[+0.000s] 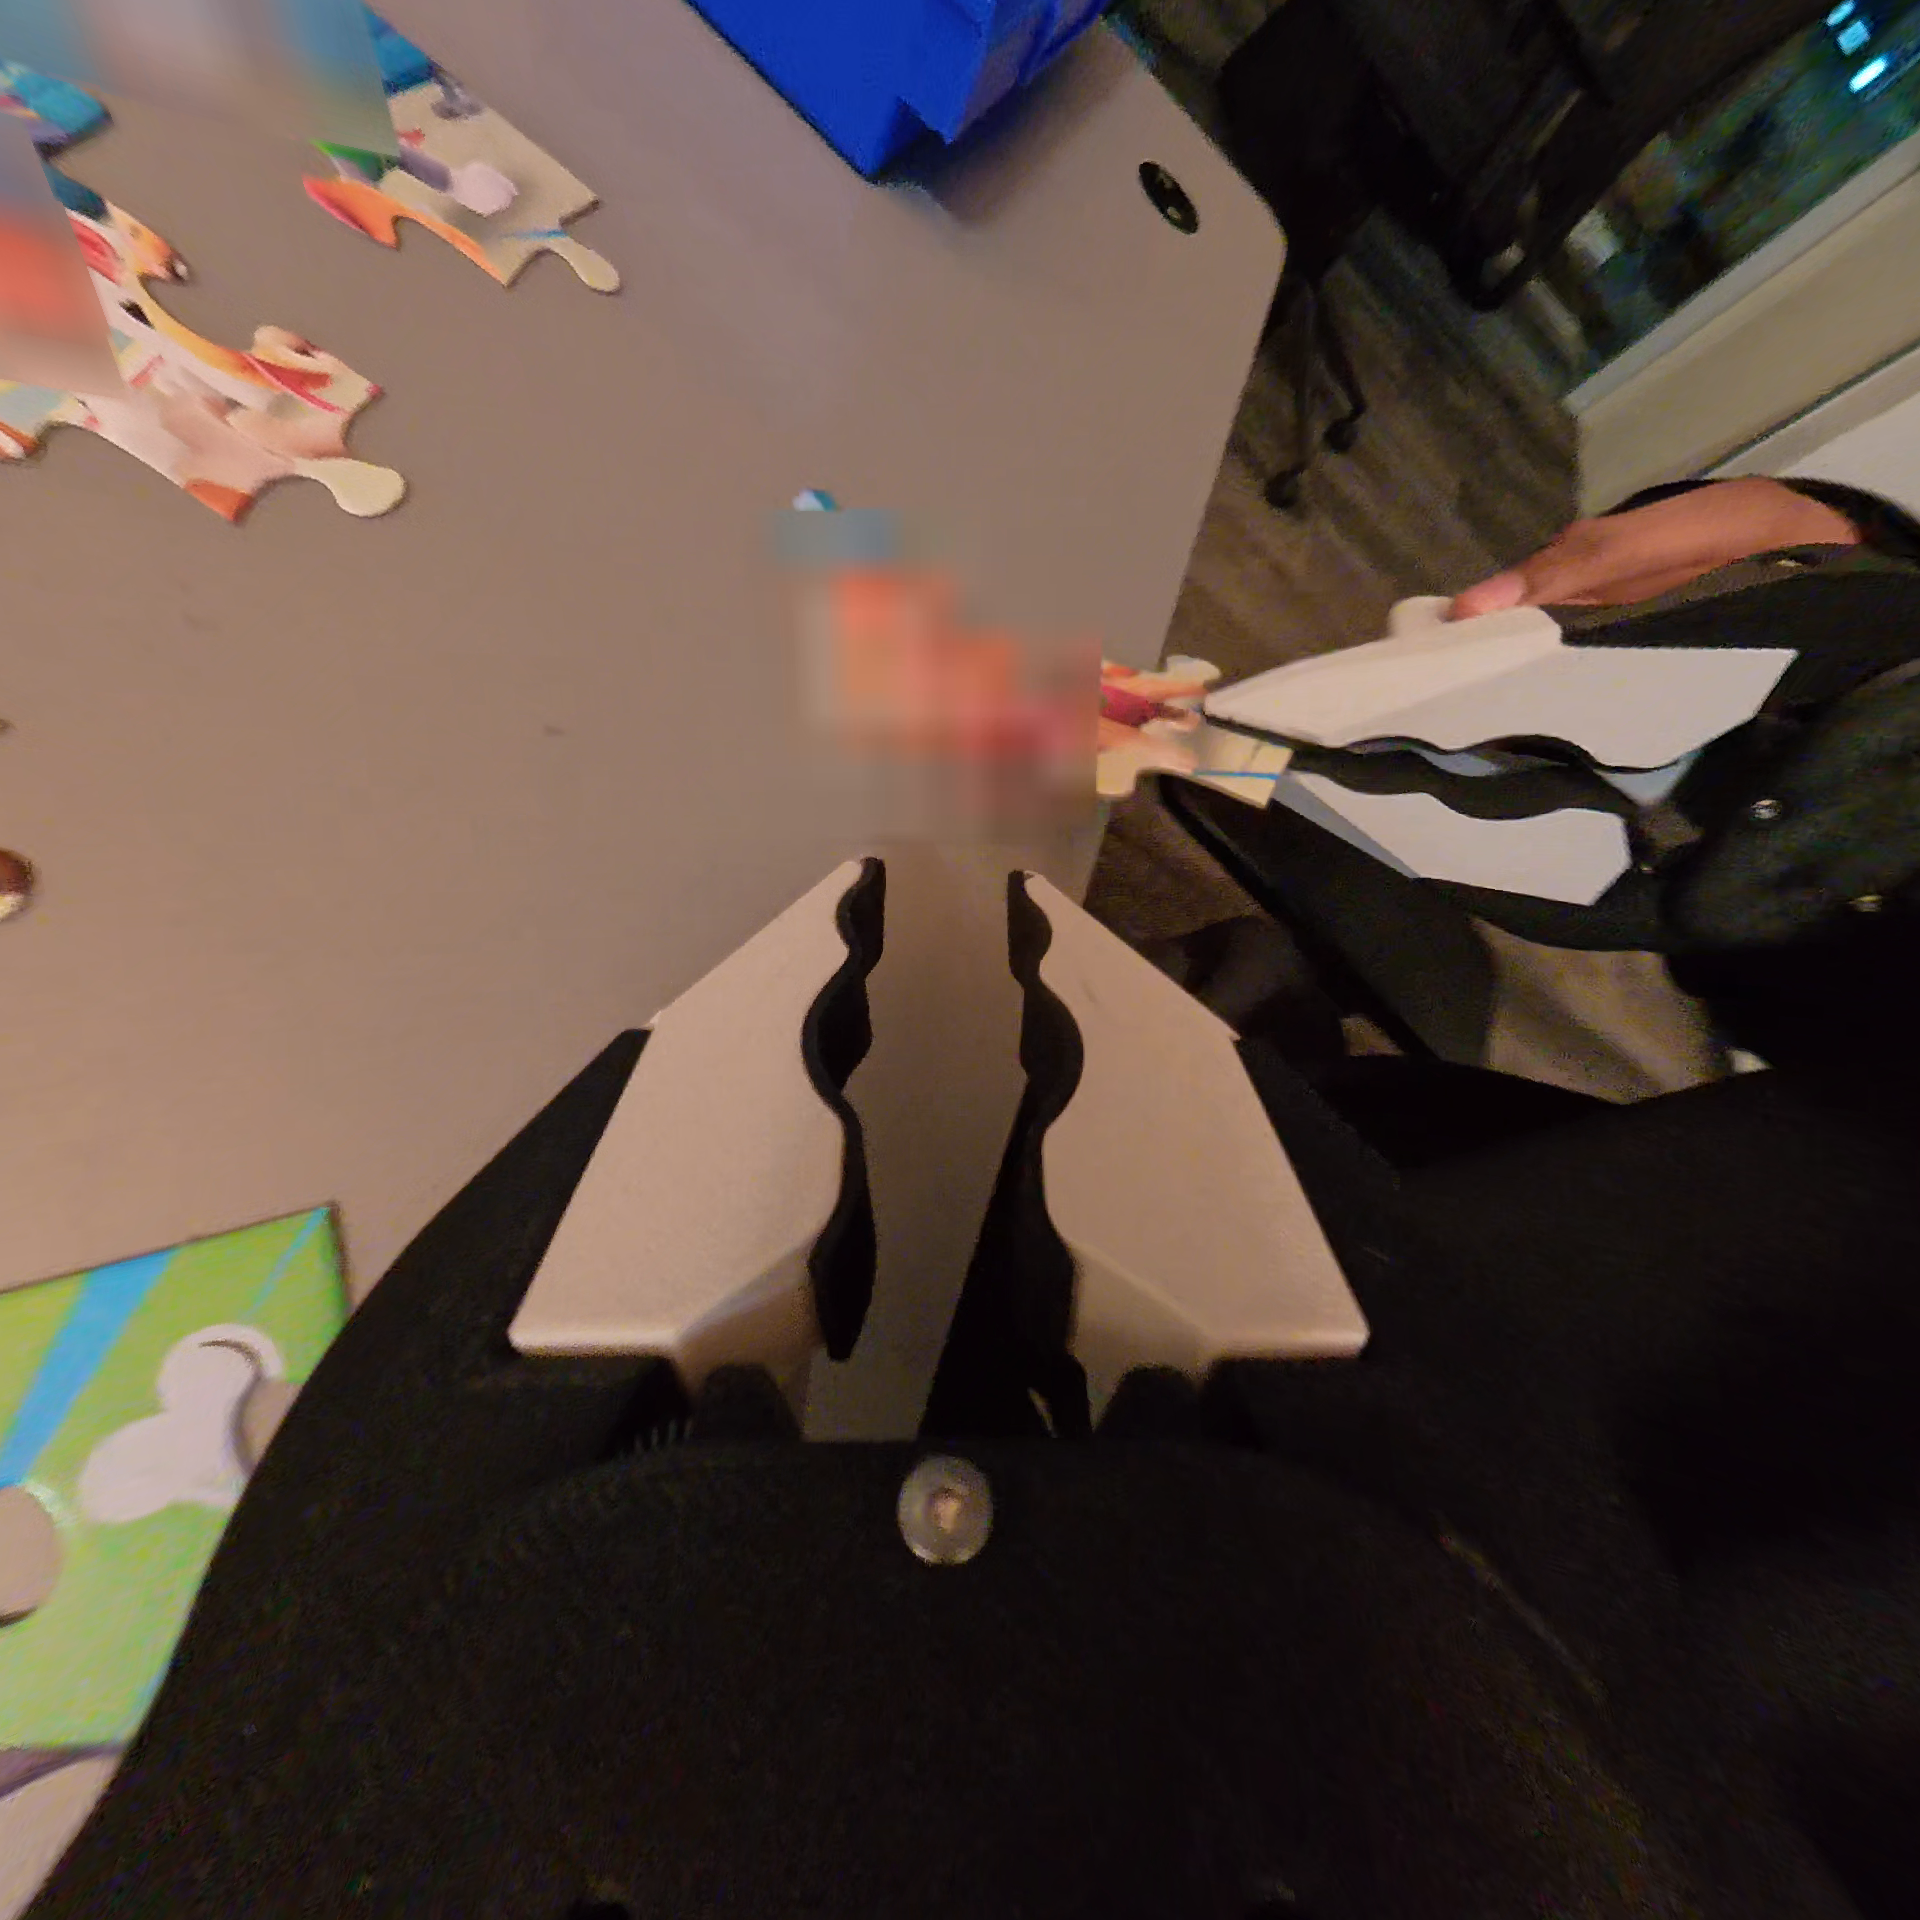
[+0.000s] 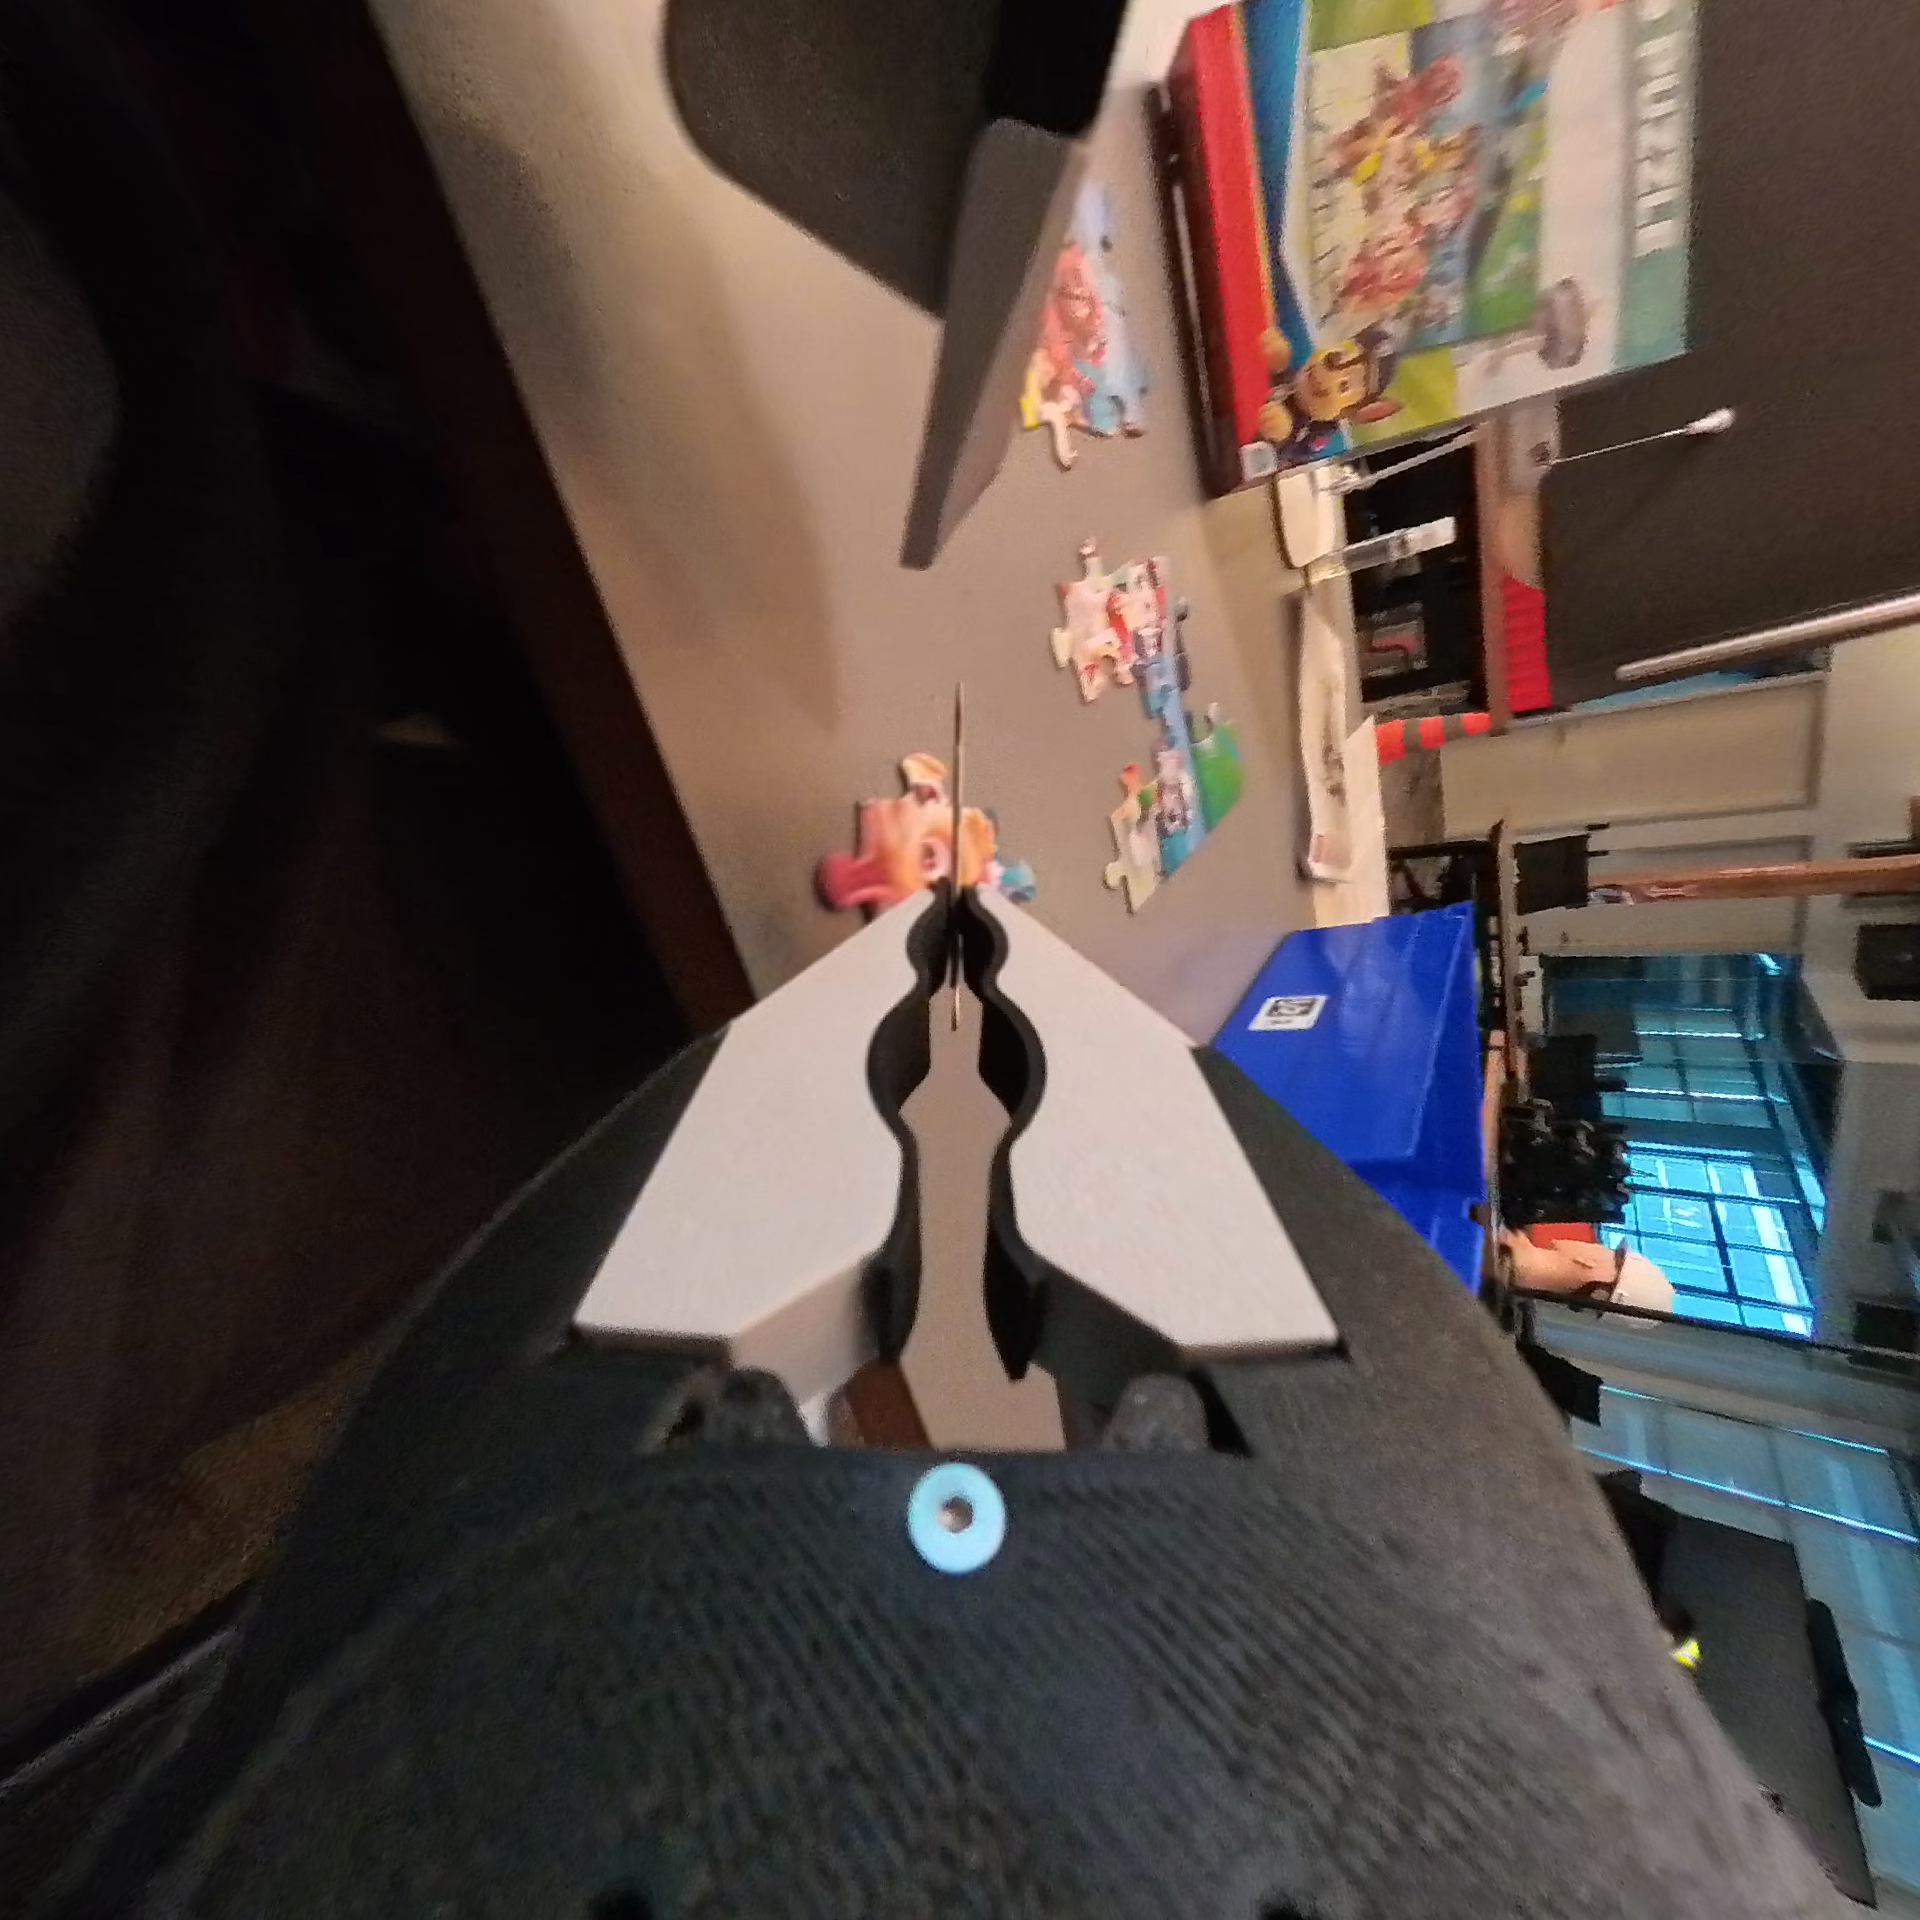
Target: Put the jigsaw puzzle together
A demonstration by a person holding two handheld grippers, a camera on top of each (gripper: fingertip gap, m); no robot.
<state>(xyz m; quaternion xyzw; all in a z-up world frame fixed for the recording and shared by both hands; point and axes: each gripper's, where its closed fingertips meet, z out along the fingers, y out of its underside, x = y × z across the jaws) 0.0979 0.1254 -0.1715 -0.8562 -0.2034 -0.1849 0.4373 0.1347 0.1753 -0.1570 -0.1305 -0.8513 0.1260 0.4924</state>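
The right gripper (image 2: 957, 914) is clenched on a thin puzzle piece (image 2: 957, 790), which shows edge-on in the right wrist view as a narrow sliver rising from the centre of the frame, both dark pads pressed against it; in the left wrist view the same piece (image 1: 1174, 727) shows its printed face, pink and cream with a thin blue line, at the right of the frame just off the table's edge, with a hand (image 1: 1662, 551) above the gripper; the left gripper (image 1: 945, 883) stands released, its fingers parted with only bare table between them, low in the frame's centre. The table (image 1: 623, 727) is matt grey with a rounded corner; loose colourful pieces (image 1: 239, 405) lie at its upper left, a blue box (image 1: 894, 73) at the top; beyond lies a dim carpeted floor. Only the right wrist view shows the upright picture box (image 2: 1455, 229) at upper right, blue-lit windows (image 2: 1714, 1195) at right, and a pink-orange piece (image 2: 894, 842) lying flat behind the fingertips.
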